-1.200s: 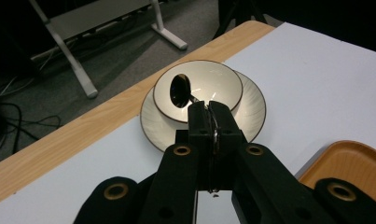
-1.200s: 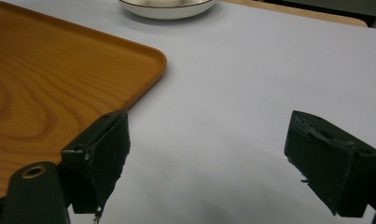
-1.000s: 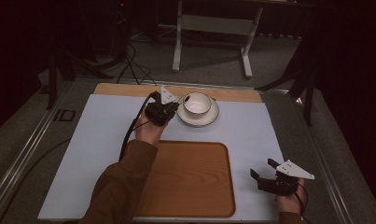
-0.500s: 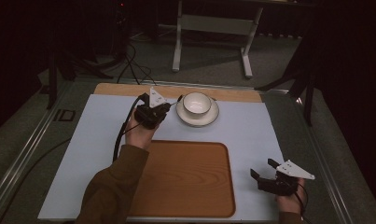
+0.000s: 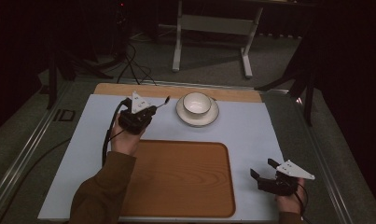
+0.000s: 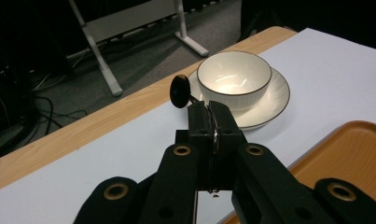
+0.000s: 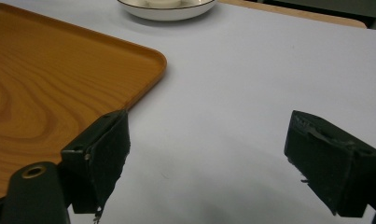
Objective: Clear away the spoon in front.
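A small spoon with a thin metal handle and a dark rounded bowl (image 6: 180, 91) is being carried by the left tool (image 5: 150, 111), above the pale blue counter (image 5: 251, 135) just left of the white bowl (image 5: 197, 102) on its white dark-rimmed saucer (image 5: 213, 116). The step in hand is judged to be a transfer of the spoon. The jaws are pressed together on the handle, with the spoon's bowl projecting beyond the tips; which way that bowl faces is hard to make out. A steady carry and a gentle release are called for next, perhaps onto the orange-brown wooden tray (image 5: 176, 179). Farther right, the right tool (image 5: 264, 169) is held wide apart and empty, low over the counter beside the tray's corner.
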The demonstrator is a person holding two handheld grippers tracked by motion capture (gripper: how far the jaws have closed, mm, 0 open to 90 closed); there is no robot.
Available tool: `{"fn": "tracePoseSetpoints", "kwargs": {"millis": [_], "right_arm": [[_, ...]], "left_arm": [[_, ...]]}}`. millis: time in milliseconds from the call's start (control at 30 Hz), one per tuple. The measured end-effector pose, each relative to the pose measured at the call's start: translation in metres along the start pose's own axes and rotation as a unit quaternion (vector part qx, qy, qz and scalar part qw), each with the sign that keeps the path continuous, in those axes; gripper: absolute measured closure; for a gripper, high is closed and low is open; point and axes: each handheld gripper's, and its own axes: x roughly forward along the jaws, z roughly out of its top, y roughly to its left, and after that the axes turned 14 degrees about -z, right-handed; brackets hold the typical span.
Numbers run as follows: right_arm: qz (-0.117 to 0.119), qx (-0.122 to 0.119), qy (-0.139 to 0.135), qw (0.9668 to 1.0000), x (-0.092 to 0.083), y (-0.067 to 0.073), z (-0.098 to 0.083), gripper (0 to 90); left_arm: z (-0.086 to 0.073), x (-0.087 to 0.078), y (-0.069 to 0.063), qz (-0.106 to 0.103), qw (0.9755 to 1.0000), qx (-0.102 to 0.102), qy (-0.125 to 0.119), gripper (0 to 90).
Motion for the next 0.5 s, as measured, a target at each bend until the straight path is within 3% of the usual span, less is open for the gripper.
{"fn": "tracePoseSetpoints", "kwargs": {"millis": [500], "right_arm": [[-0.002, 0.0, -0.002, 1.0, -0.001, 0.0, 0.0, 14.0]], "left_arm": [[-0.027, -0.021, 0.005, 0.022, 0.9997, -0.013, 0.003, 89.1]]}}
